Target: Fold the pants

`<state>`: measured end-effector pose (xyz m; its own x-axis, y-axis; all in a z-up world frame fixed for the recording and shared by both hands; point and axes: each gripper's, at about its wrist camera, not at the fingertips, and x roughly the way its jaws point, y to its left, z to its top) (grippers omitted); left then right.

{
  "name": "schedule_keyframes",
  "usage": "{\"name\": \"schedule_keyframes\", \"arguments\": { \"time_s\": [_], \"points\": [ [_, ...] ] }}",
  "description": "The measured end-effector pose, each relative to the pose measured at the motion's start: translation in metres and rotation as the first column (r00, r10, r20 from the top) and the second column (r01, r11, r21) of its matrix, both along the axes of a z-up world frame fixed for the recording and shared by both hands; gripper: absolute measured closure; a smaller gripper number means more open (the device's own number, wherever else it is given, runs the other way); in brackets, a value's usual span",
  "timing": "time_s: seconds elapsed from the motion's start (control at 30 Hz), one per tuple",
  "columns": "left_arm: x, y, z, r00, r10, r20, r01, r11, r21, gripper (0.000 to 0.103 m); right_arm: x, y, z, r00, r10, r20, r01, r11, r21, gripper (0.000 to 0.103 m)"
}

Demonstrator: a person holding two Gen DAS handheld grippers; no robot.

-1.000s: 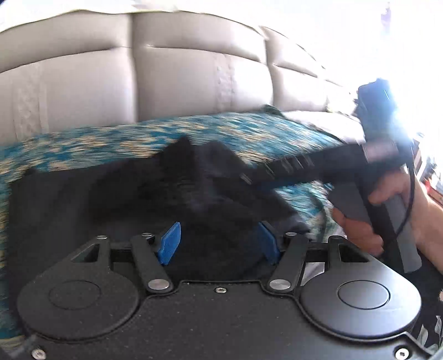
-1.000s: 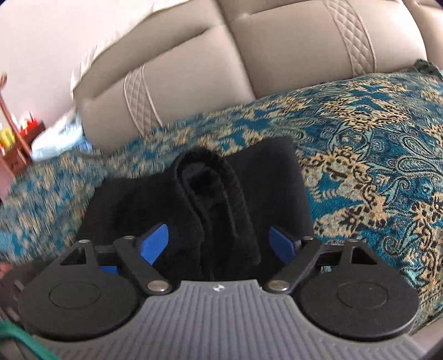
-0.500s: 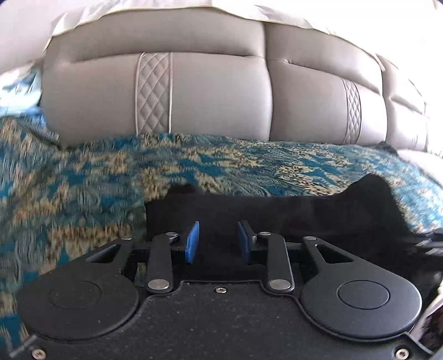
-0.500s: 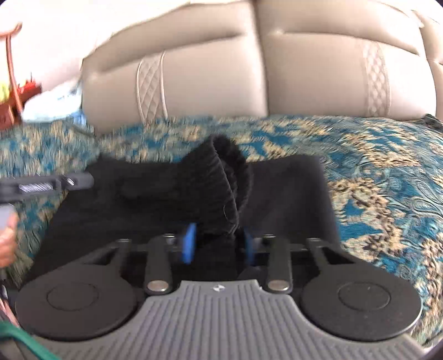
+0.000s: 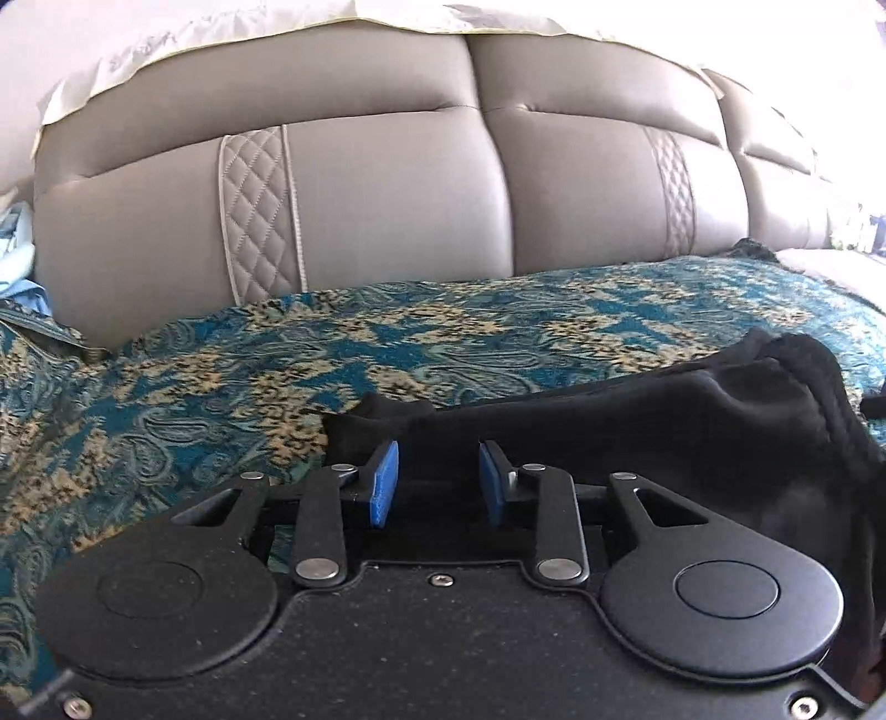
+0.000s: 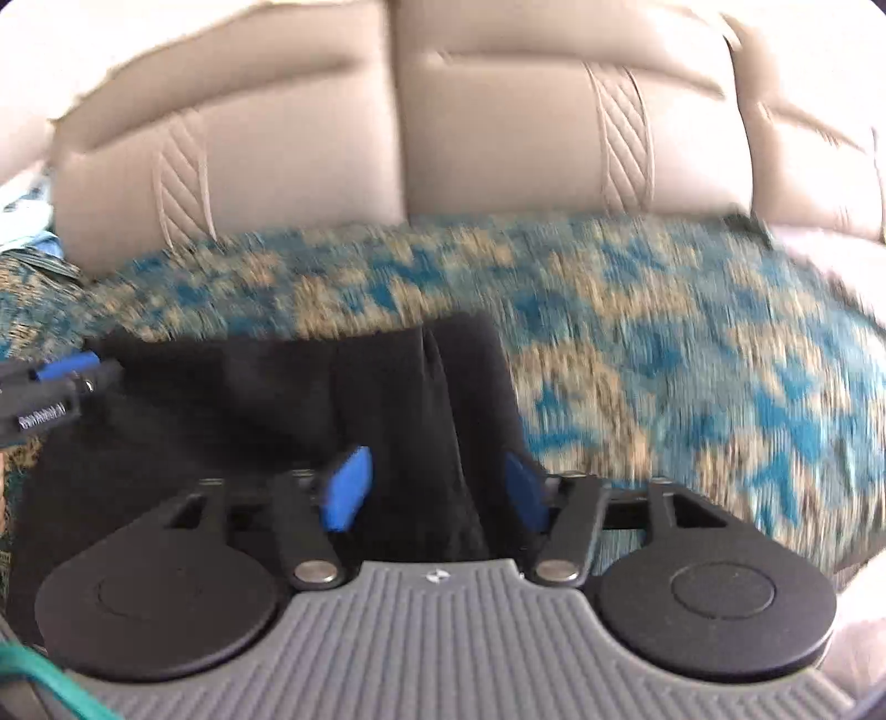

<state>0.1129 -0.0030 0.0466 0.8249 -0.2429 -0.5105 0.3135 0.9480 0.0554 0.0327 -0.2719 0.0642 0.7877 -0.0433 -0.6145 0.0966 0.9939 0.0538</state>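
Note:
Black pants (image 5: 664,421) lie folded on the teal-and-gold throw (image 5: 249,376) that covers the sofa seat. My left gripper (image 5: 437,482) is at their left end. Its jaws are narrow and opening slightly, with black fabric filling the gap and held between the blue pads. In the right wrist view the pants (image 6: 249,399) lie flat, and the left gripper (image 6: 61,376) shows at their left edge. My right gripper (image 6: 434,487) is over their right part. Its jaws are opening wide, and a fold of fabric runs between the pads without touching them.
The beige sofa backrest (image 5: 387,194) rises just behind the throw, with a white cloth (image 5: 221,33) draped along its top. Light blue fabric (image 5: 16,277) lies at the far left. Bare throw (image 6: 692,360) extends to the right of the pants.
My left gripper swung to the pants' left end and its jaws narrowed on the fabric. My right gripper pinched the raised fold, then opened, and the fold now lies flatter.

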Motion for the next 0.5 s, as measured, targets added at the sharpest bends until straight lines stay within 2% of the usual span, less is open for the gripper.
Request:
{"name": "schedule_keyframes", "arguments": {
  "time_s": [0.1, 0.17, 0.3, 0.37, 0.4, 0.43, 0.47, 0.5],
  "points": [
    [0.006, 0.005, -0.003, 0.999, 0.025, -0.024, -0.025, 1.000, -0.018, 0.071, 0.018, -0.003, 0.006, 0.997, 0.053, 0.054, -0.053, 0.999, -0.009, 0.020],
    [0.007, 0.006, -0.005, 0.999, 0.026, -0.031, -0.027, 0.999, -0.026, 0.071, 0.038, -0.002, 0.001, 0.994, 0.100, 0.041, -0.100, 0.995, -0.016, 0.020],
    [0.007, 0.002, -0.009, 1.000, 0.024, -0.014, -0.024, 1.000, -0.006, 0.069, 0.067, 0.011, -0.016, 0.984, 0.176, -0.002, -0.175, 0.979, -0.106, 0.018],
    [0.009, 0.002, -0.011, 0.999, 0.029, -0.013, -0.029, 1.000, -0.011, 0.069, 0.078, 0.010, -0.025, 0.984, 0.179, -0.008, -0.179, 0.981, -0.078, 0.018],
    [0.009, 0.002, -0.011, 0.999, 0.030, -0.013, -0.030, 0.999, -0.018, 0.068, 0.079, 0.007, -0.027, 0.984, 0.179, -0.003, -0.179, 0.983, -0.036, 0.024],
    [0.010, 0.003, -0.012, 0.999, 0.031, -0.015, -0.031, 0.999, -0.026, 0.068, 0.082, 0.004, -0.028, 0.982, 0.187, -0.010, -0.187, 0.982, 0.018, 0.039],
    [0.011, 0.003, -0.012, 0.999, 0.032, -0.017, -0.033, 0.999, -0.031, 0.068, 0.083, 0.003, -0.028, 0.981, 0.195, -0.008, -0.195, 0.979, 0.052, 0.040],
    [0.011, 0.003, -0.012, 0.999, 0.033, -0.018, -0.034, 0.999, -0.037, 0.068, 0.081, 0.004, -0.029, 0.982, 0.189, 0.000, -0.189, 0.981, 0.049, 0.047]
  ]
}}
